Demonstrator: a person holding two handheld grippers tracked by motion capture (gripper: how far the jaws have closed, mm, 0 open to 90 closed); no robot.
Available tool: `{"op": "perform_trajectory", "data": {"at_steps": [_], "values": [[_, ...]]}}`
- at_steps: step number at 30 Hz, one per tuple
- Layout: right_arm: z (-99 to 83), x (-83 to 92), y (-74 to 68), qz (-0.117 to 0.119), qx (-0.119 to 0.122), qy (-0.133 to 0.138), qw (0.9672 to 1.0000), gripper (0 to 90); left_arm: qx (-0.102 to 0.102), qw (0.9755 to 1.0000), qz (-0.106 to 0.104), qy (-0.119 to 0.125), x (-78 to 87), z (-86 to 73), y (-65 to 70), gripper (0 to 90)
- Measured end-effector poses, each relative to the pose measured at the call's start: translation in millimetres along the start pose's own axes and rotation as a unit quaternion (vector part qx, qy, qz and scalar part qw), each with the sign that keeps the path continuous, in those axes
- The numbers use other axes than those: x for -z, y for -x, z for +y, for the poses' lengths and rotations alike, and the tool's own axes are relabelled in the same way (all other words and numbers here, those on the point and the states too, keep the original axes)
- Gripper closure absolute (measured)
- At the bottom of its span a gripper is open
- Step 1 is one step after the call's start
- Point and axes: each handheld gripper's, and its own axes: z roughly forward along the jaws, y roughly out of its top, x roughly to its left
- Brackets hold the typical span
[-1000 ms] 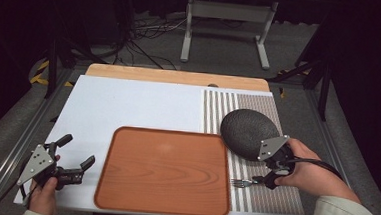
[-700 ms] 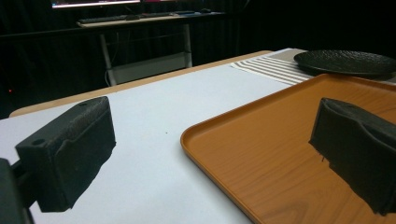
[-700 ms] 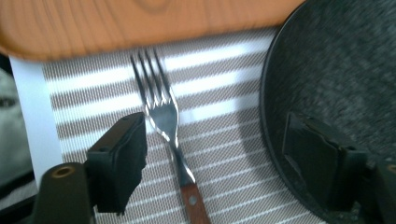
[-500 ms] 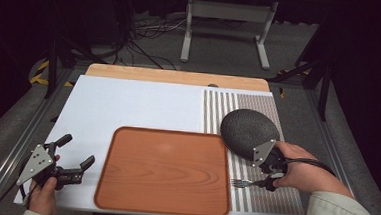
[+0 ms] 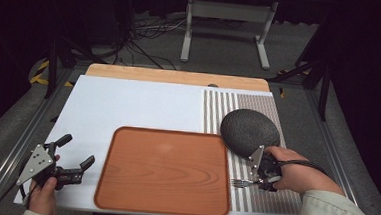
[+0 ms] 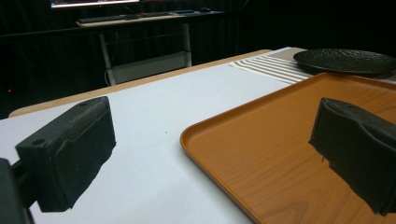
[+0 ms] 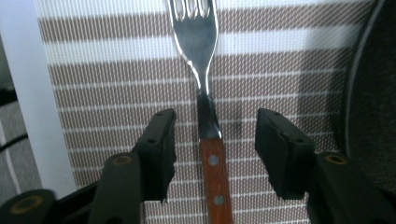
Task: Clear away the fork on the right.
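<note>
A fork [image 7: 205, 93] with a wooden, riveted handle lies on the striped placemat [image 5: 265, 200]; its tines [image 5: 236, 182] point toward the orange tray [image 5: 164, 170]. My right gripper [image 5: 258, 182] sits low over the fork, and my right gripper [image 7: 215, 140] is open with one jaw on each side of the handle, not touching it. A dark round plate [image 5: 249, 131] rests on the mat just behind that hand. My left gripper [image 5: 75, 156] is held open at the table's front left corner, and my left gripper [image 6: 210, 140] is empty and faces the tray [image 6: 289, 154].
The tray takes up the front middle of the white table top [image 5: 128, 106]. A wooden strip [image 5: 175, 77] runs along the far edge. Beyond the table are cables and a metal stand [image 5: 226, 24] on the floor.
My right hand has slid slightly left and down over the fork's handle. The left gripper has stayed put.
</note>
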Motion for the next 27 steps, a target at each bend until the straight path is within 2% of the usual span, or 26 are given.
{"op": "perform_trajectory", "data": {"at_steps": [8,10,14,22,27], "values": [[-2.0,-6.1,2.1,0.008,0.015,-0.029,0.9994,62.2,0.000,1.0000,0.000,0.000,0.1,0.0,-0.3,0.8],[-2.5,-7.7,2.3,0.006,0.016,-0.027,0.9995,64.9,0.000,1.0000,0.000,0.000,0.1,0.1,-0.2,0.8],[-1.0,-9.5,2.1,0.007,0.031,-0.042,0.9986,74.5,0.000,1.0000,0.000,0.000,0.2,0.1,-0.3,0.8],[1.0,-11.0,1.9,0.009,0.048,-0.052,0.9975,78.0,-0.001,1.0000,0.000,0.000,0.9,0.3,-0.8,0.8],[1.2,-11.0,2.1,0.011,0.046,-0.053,0.9975,78.2,-0.001,1.0000,0.000,0.002,1.0,0.3,-1.2,0.8]]}}
